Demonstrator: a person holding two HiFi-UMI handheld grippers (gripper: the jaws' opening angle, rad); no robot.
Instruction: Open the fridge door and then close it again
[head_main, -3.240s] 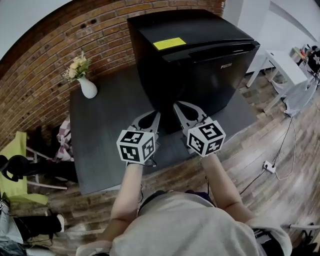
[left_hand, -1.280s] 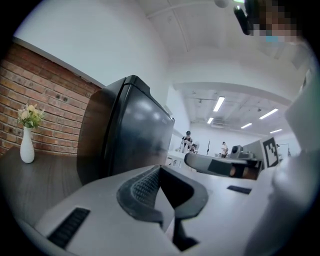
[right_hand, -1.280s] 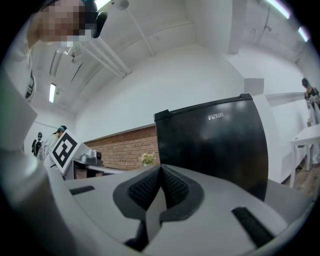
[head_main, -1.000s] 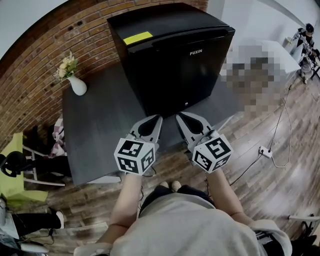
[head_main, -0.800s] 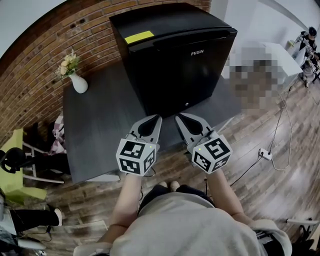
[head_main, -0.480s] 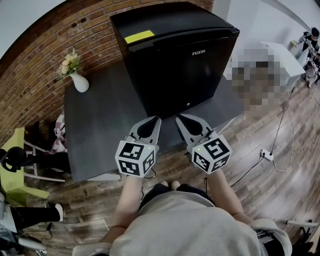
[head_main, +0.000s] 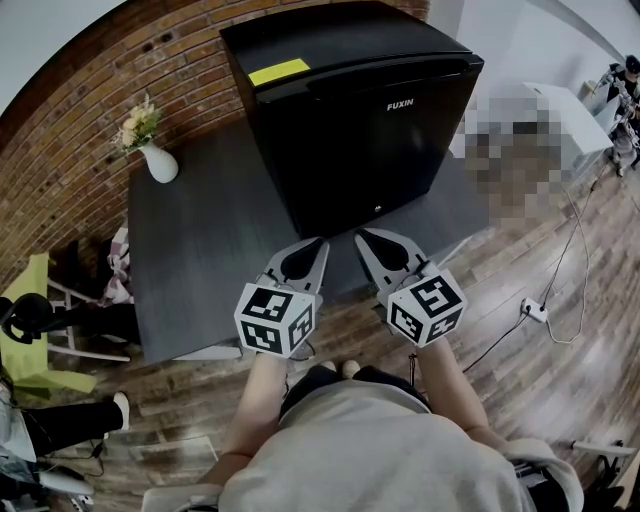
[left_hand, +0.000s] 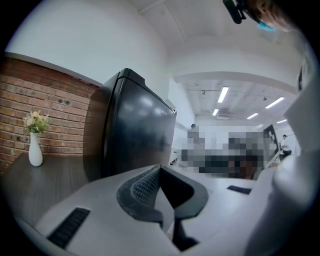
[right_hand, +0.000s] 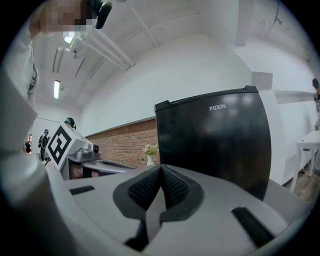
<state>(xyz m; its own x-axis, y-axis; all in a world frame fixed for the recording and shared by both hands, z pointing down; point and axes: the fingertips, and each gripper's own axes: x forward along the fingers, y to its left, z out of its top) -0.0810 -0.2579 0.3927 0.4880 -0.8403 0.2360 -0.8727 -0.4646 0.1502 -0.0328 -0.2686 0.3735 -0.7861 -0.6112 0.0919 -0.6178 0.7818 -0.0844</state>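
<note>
A small black fridge (head_main: 350, 110) stands on a dark grey table (head_main: 200, 260), its door shut, a yellow label on its top. The fridge (right_hand: 215, 140) fills the middle of the right gripper view and the fridge (left_hand: 135, 140) stands at left centre in the left gripper view. My left gripper (head_main: 322, 242) and right gripper (head_main: 358, 236) hang side by side over the table's front edge, a short way in front of the door, touching nothing. Both are shut with nothing between the pads.
A white vase with flowers (head_main: 152, 150) stands at the table's back left by a brick wall (head_main: 90, 110). A white side table (head_main: 560, 110) is at the right. A cable and socket strip (head_main: 535, 310) lie on the wooden floor.
Both grippers have drawn back from the fridge front toward the table's front edge since the oldest frame. Over the last second they hardly move; the fridge door stays shut.
</note>
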